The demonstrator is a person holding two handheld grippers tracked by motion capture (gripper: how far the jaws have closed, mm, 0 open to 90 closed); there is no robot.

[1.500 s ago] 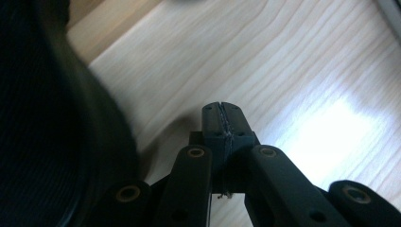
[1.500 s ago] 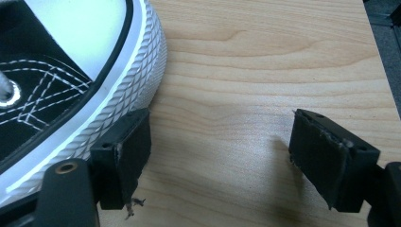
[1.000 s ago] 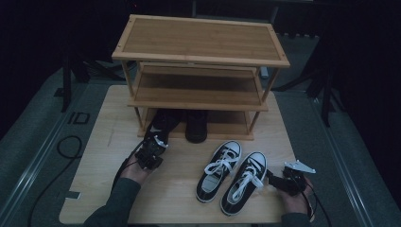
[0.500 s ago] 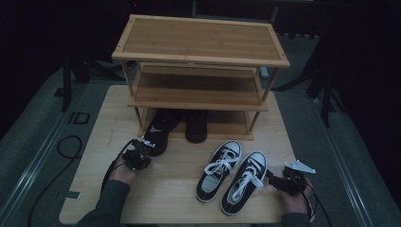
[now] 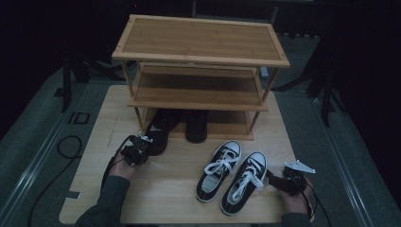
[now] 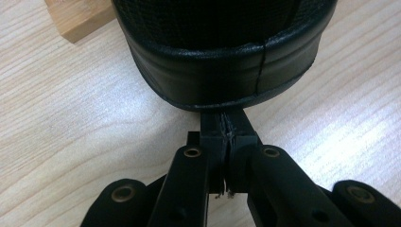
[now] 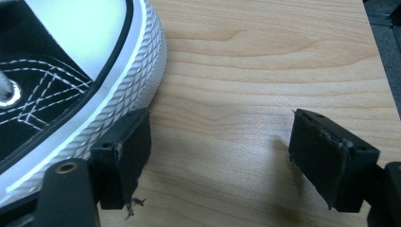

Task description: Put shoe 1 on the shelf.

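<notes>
A black shoe (image 5: pixel 161 130) stands half under the bottom shelf of the wooden rack (image 5: pixel 201 45), with a second black shoe (image 5: pixel 196 125) beside it. My left gripper (image 5: pixel 142 146) is shut with nothing between its pads. In the left gripper view the left gripper (image 6: pixel 228 135) has its joined tips right against the black shoe's heel (image 6: pixel 222 61). Two black-and-white sneakers (image 5: pixel 219 169) (image 5: pixel 244 182) lie side by side on the board. My right gripper (image 5: pixel 273 179) stands open at the right sneaker's heel. In the right gripper view its (image 7: pixel 222 146) left pad rests beside the sneaker's white rubber sole (image 7: pixel 127 90).
Everything rests on a light wooden board (image 5: pixel 165 194) on grey flooring. One leg of the rack (image 6: pixel 78 19) stands just left of the black shoe's heel. A black cable (image 5: pixel 68 146) loops on the floor at the left. Bare board lies between the two hands.
My left gripper has drifted a little to the left along the black shoe's heel and stays shut. The right hand and both sneakers have kept still.
</notes>
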